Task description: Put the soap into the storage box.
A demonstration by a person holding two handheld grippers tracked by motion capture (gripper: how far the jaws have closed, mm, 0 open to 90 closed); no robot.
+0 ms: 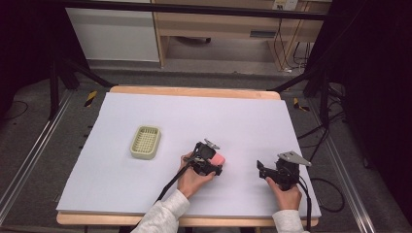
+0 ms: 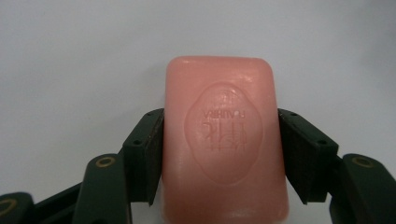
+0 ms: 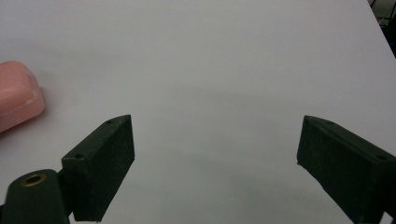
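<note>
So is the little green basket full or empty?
Empty. The green basket shows only its bare grid bottom; the pink soap sits clamped in the left gripper.

Pink soap, near end cut off by the bottom edge.

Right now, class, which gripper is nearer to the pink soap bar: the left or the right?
Left. The left gripper is shut on the pink soap bar, its pads pressing both long sides. The right gripper hangs open off to the bar's right, apart from it.
</note>
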